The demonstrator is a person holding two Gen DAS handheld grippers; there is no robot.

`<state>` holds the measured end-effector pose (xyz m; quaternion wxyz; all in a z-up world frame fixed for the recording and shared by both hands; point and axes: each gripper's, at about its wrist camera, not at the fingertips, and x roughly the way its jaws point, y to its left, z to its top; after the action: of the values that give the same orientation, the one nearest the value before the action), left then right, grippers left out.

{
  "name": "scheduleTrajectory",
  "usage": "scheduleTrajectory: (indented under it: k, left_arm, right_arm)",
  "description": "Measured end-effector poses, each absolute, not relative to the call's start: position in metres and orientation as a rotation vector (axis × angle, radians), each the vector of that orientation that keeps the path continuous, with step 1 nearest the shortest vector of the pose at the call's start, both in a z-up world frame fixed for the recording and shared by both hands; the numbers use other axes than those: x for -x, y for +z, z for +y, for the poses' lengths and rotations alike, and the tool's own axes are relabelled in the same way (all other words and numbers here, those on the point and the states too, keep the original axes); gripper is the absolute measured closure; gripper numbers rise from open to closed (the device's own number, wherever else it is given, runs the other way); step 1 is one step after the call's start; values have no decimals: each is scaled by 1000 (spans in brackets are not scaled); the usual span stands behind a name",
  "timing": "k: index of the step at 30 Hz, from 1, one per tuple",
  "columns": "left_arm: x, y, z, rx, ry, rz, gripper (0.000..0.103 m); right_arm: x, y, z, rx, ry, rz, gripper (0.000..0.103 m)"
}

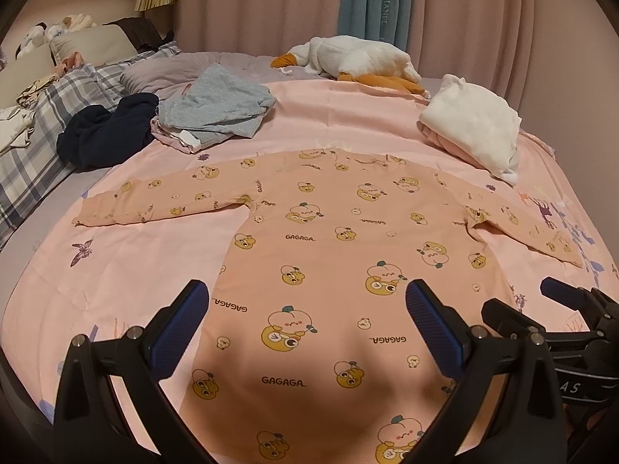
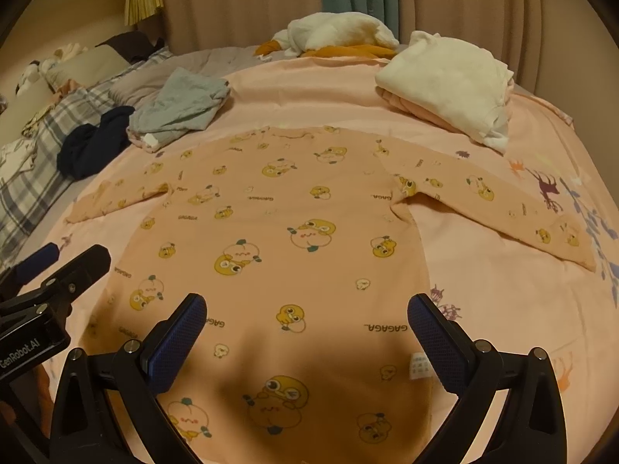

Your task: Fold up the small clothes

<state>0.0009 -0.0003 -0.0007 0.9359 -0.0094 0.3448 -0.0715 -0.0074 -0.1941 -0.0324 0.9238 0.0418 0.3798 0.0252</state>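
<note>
Both tools are held with fingers spread wide and nothing between them: the left tool (image 1: pixel 305 309) over the near left part of the hem, the right tool (image 2: pixel 307 324) over the near right part. Beneath them, the bed (image 1: pixel 127 270) is covered by a pink sheet, on which the peach cartoon-print shirt (image 1: pixel 329 239) is spread flat. Its long axis is seen running straight away from the tools, collar farthest. The left sleeve (image 1: pixel 154 201) is nearer the left tool, the right sleeve (image 2: pixel 503 208) nearer the right, so each sleeve is judged best folded inward by its own side's tool.
</note>
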Motion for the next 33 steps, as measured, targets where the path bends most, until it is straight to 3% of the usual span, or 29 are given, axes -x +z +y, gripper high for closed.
scheduleTrajectory:
  k: [33]
  left_arm:
    - [-1, -2, -3, 7, -169, 713, 4]
  right_arm:
    - [6, -31, -199, -88, 40, 785, 0]
